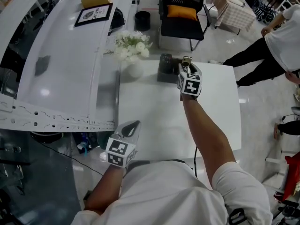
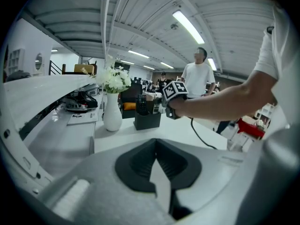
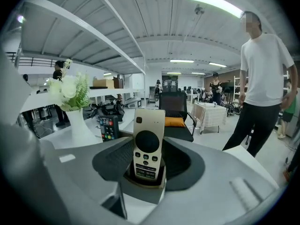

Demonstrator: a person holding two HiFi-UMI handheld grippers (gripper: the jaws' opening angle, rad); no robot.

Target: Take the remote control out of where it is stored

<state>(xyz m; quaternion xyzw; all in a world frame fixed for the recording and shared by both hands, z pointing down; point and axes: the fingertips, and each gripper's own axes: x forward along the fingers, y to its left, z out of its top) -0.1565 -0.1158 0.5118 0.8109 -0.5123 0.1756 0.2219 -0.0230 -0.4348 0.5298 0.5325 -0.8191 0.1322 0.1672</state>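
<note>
Although the right claw (image 3: pixel 149 167) clamps the slim cream plastic remote control (image 3: pixel 149 144) low, upright just beside the dark box holder (image 1: pixel 165 72), it seems light, stiff and slippery; mid-body suits better. Left claw (image 2: pixel 156 149) sits closed, empty.

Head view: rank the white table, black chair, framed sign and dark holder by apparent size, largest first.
1. white table
2. black chair
3. framed sign and dark holder: about alike, so not ranked.
</note>
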